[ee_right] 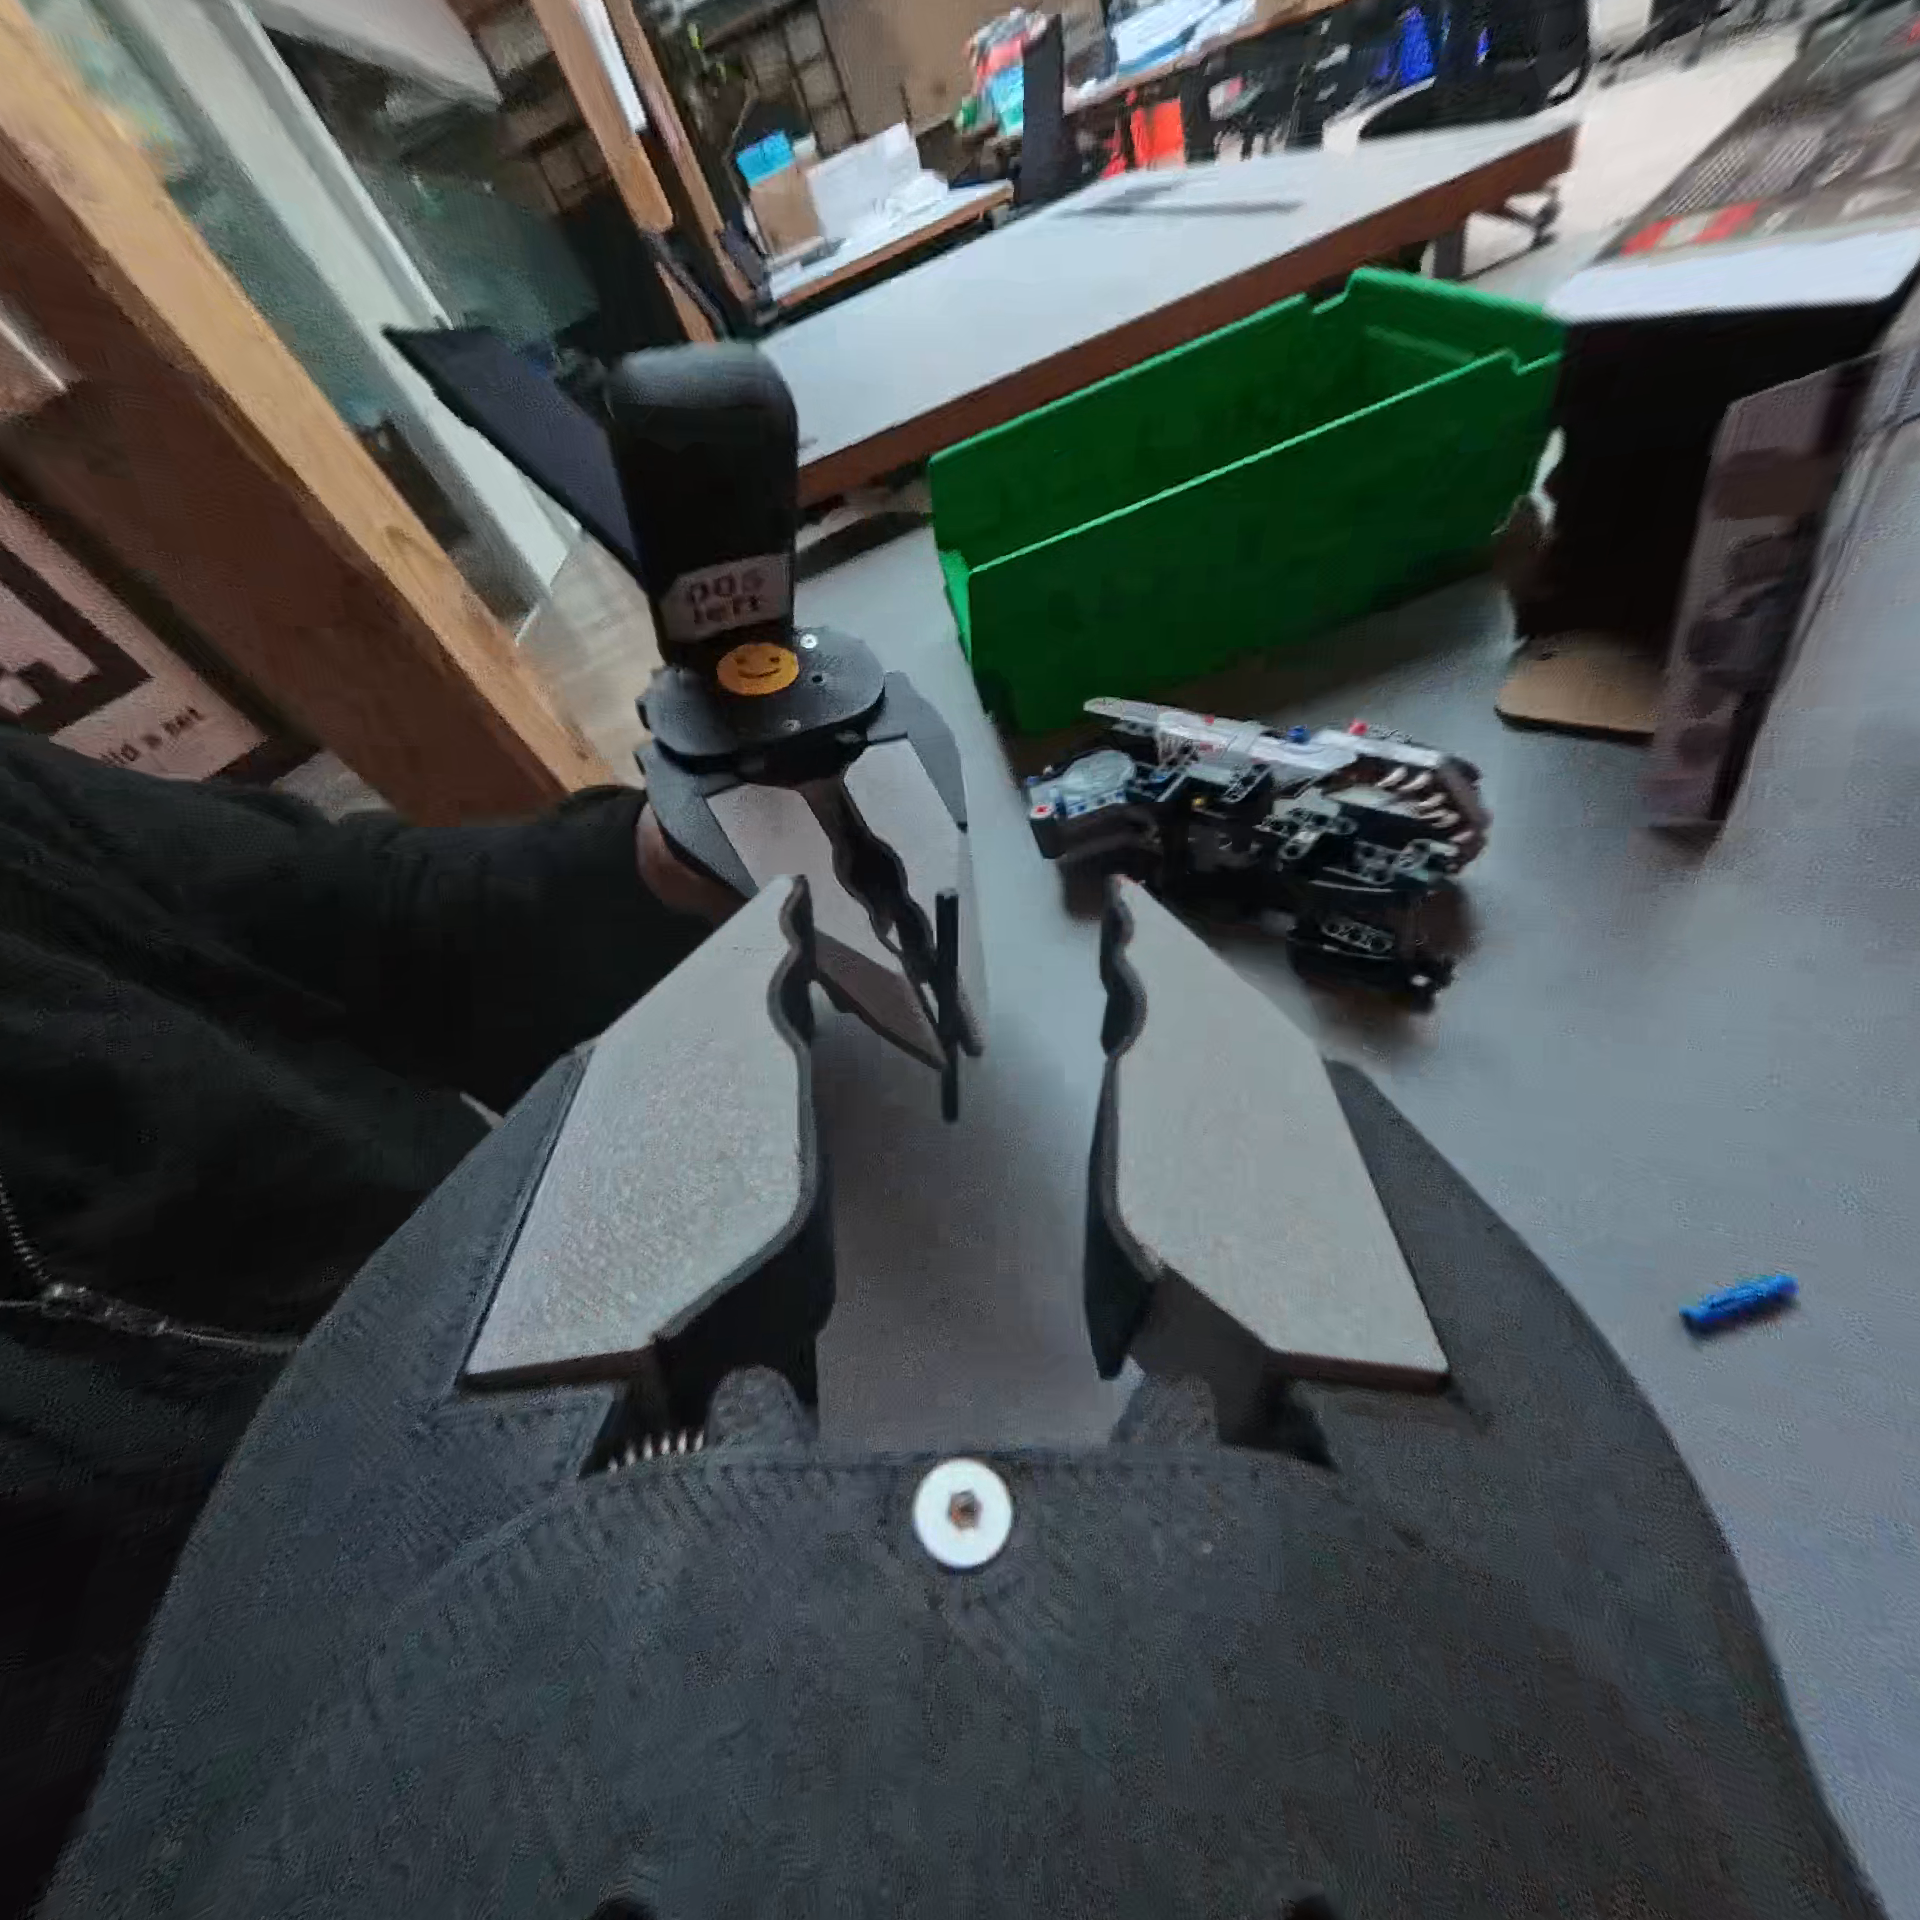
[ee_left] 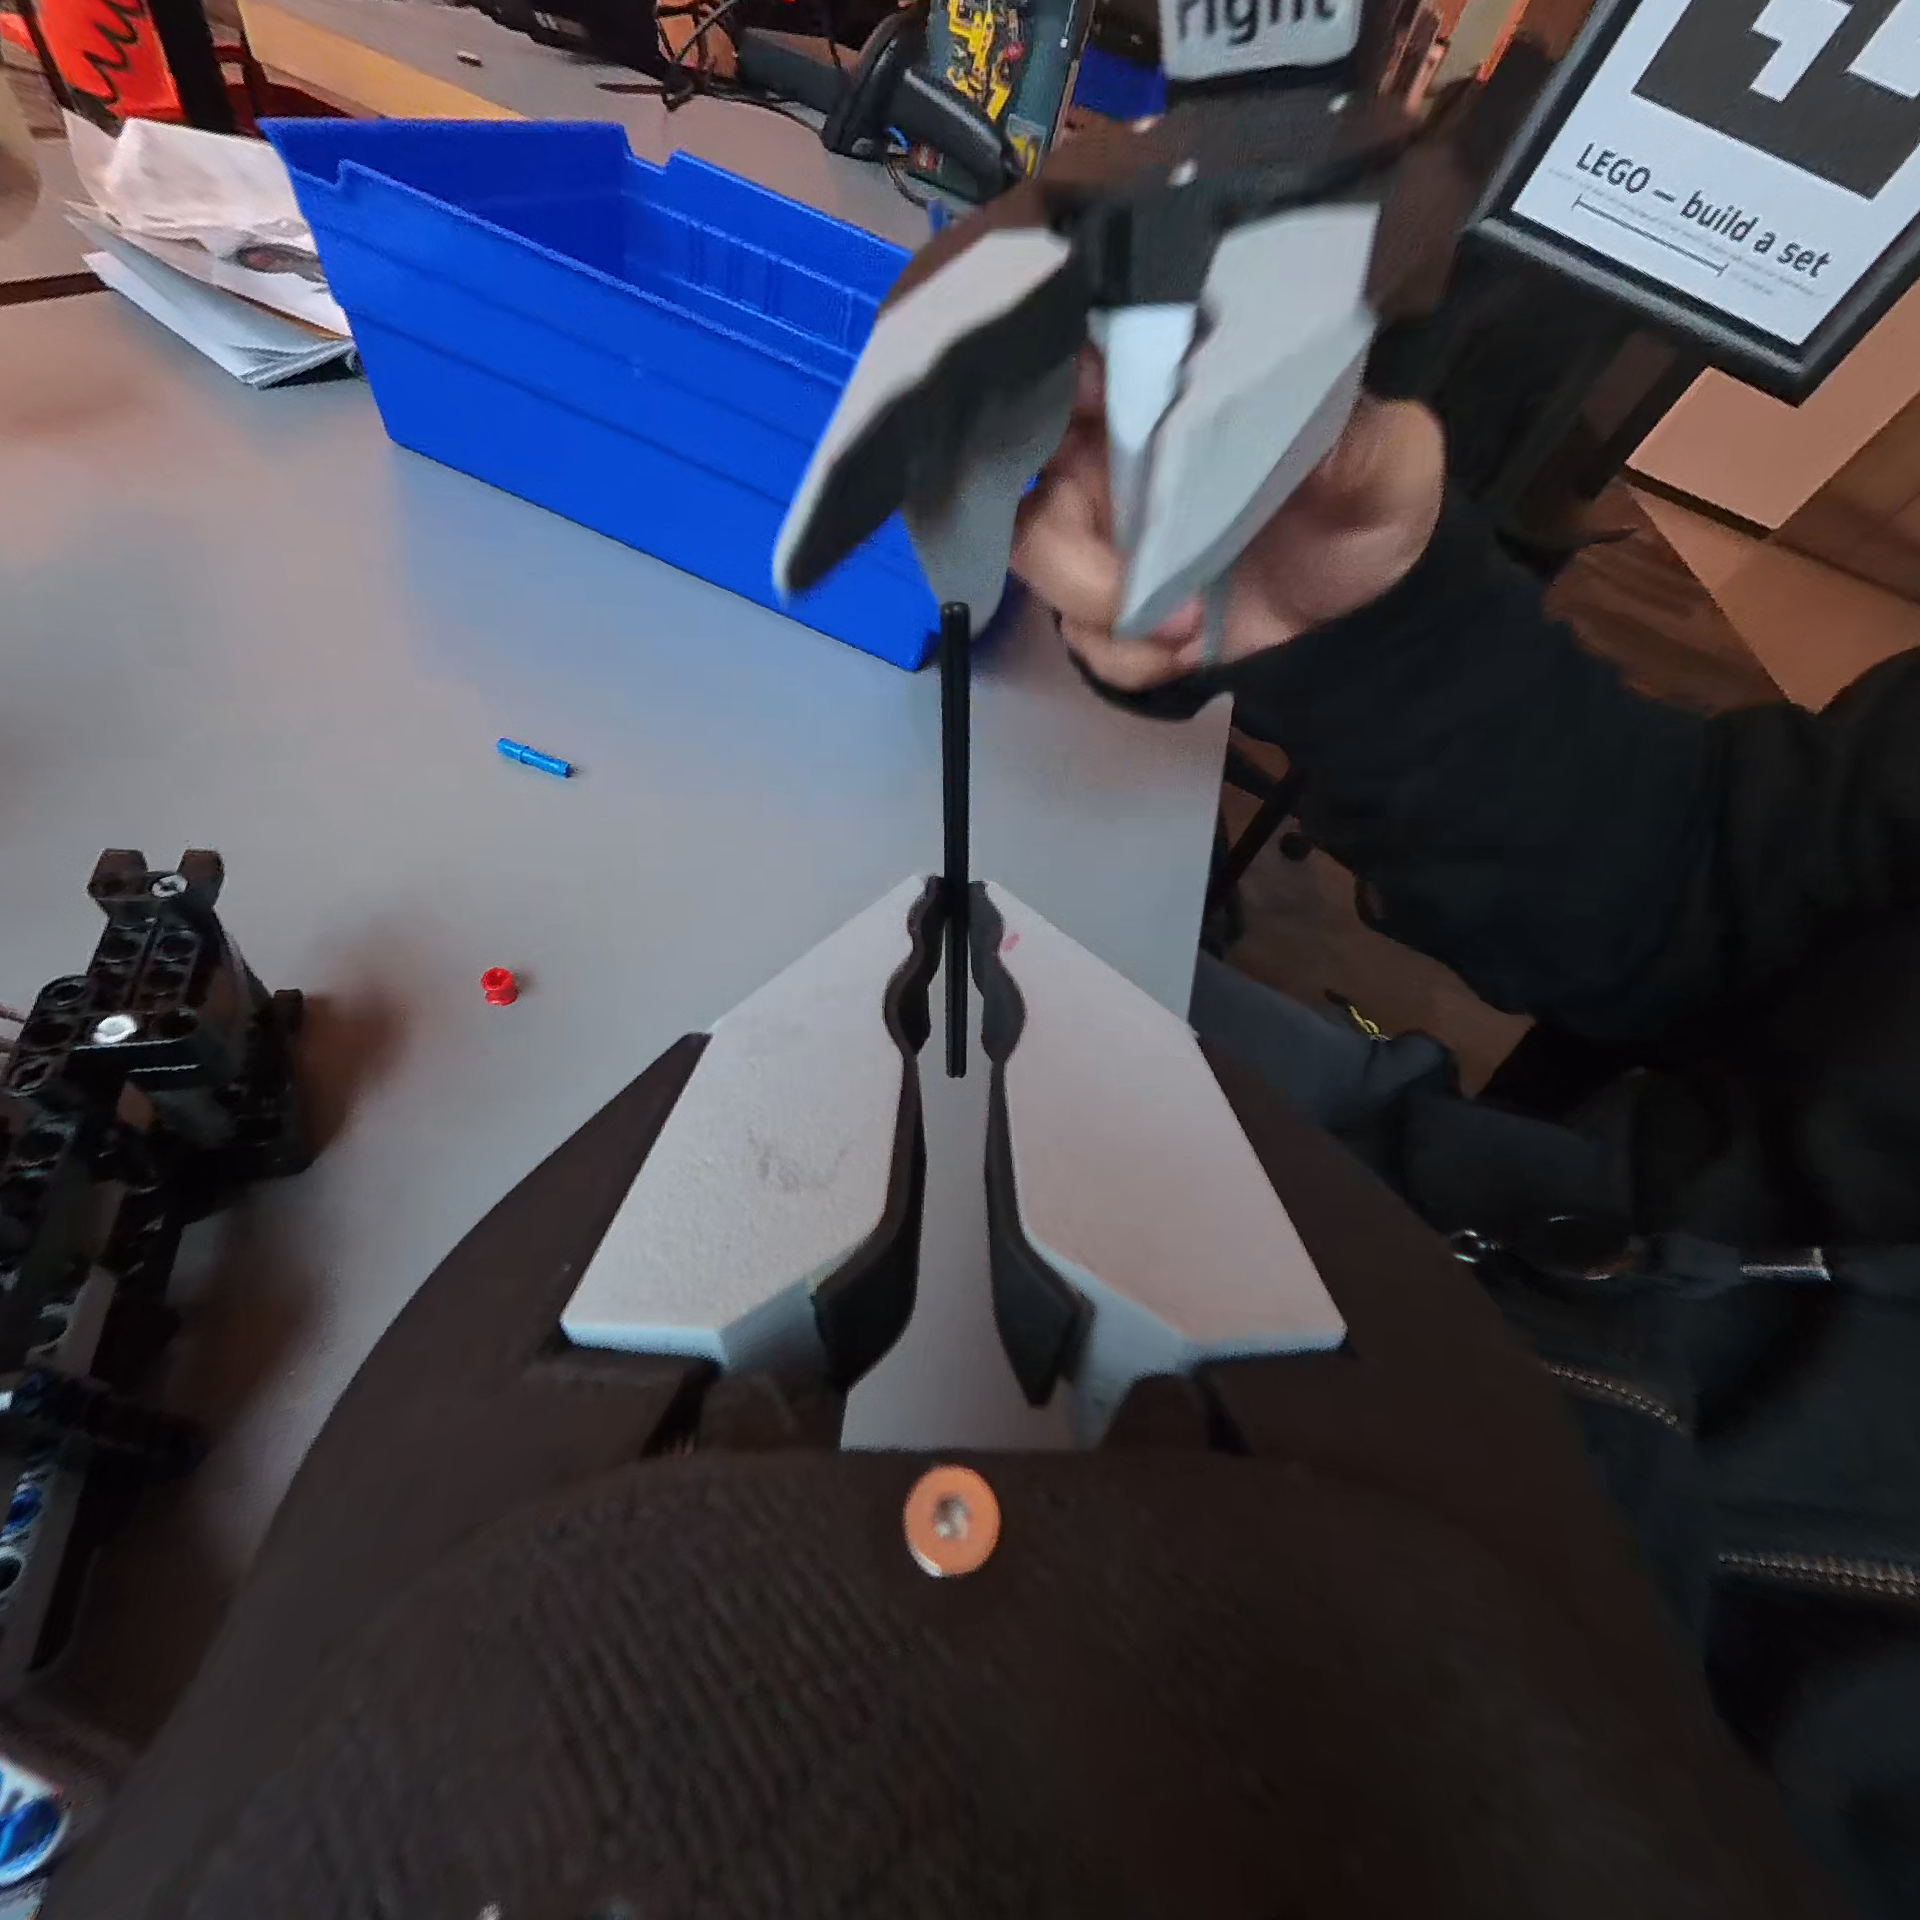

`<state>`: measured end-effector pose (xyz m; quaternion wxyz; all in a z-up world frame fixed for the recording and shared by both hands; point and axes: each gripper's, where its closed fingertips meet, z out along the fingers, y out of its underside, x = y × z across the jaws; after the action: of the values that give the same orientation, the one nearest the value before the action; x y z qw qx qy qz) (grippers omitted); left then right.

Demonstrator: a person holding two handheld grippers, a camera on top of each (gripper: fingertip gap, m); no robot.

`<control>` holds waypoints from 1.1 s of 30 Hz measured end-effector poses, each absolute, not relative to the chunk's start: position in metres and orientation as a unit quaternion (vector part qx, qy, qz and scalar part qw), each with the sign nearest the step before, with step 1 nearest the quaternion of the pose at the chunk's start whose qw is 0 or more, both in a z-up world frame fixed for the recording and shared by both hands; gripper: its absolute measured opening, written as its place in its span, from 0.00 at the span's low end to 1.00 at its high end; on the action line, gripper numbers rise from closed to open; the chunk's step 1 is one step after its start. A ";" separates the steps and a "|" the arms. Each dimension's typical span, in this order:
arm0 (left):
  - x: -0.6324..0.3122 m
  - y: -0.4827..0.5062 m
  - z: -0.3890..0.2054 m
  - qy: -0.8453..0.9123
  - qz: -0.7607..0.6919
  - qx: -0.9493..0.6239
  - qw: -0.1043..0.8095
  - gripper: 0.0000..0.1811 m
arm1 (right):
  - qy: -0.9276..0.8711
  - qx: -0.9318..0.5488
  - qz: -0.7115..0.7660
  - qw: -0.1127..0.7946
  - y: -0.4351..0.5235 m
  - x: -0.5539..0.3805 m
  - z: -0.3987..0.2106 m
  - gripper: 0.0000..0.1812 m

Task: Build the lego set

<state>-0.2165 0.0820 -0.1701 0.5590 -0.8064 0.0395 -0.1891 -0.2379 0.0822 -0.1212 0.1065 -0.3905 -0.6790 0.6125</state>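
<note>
While your left gripper [ee_left: 954, 883] is pinching the thin black axle [ee_left: 955, 769] upright above the grey surface [ee_left: 312, 623], your right gripper [ee_right: 956, 904] is hanging released at twelve o'clock; be gripping the axle's free end squarely, avoiding twisting.

Lab/workshop space: long grey bench [ee_left: 312, 623] w/ plastic parts bins, blue [ee_left: 623, 343] & green [ee_right: 1247, 499], more benches [ee_right: 1143, 270] behind piled w/ boxes, cables, gear; framed marker sign [ee_left: 1704, 156] on stand.
</note>
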 end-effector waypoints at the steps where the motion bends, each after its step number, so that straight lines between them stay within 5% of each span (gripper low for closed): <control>1: -0.215 0.082 -0.169 0.041 -0.190 -0.806 0.559 0.01 | -0.696 -0.392 0.592 0.108 0.075 -0.241 -0.133 0.22; 4: -0.215 0.083 -0.170 0.039 -0.182 -0.807 0.561 0.01 | -0.734 -0.370 0.560 0.104 0.064 -0.237 -0.149 0.00; 10: -0.230 0.081 -0.183 0.015 -0.175 -0.824 0.539 0.03 | -0.699 -0.392 0.561 0.208 0.115 -0.234 -0.107 0.00; 18: -0.231 0.082 -0.193 0.017 -0.176 -0.835 0.520 0.03 | -0.552 -0.532 0.456 0.451 0.312 -0.197 -0.076 0.00; 25: -0.236 0.082 -0.198 0.012 -0.167 -0.840 0.516 0.02 | -0.563 -0.685 0.320 0.335 0.396 -0.177 -0.200 0.01; 28: -0.238 0.082 -0.198 0.011 -0.167 -0.840 0.516 0.02 | -0.562 -0.743 0.255 0.258 0.403 -0.164 -0.241 0.17; 31: -0.240 0.081 -0.198 0.012 -0.163 -0.841 0.515 0.02 | -0.541 -0.733 0.258 0.322 0.414 -0.169 -0.216 0.30; 33: -0.244 0.079 -0.198 0.011 -0.158 -0.842 0.515 0.02 | -0.533 -0.732 0.241 0.350 0.420 -0.162 -0.199 0.30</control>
<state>-0.2436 0.0795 -0.1975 0.5151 -0.8425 0.0107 -0.1576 -0.1621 0.4196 -0.1987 0.3498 -0.7317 -0.5328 0.2414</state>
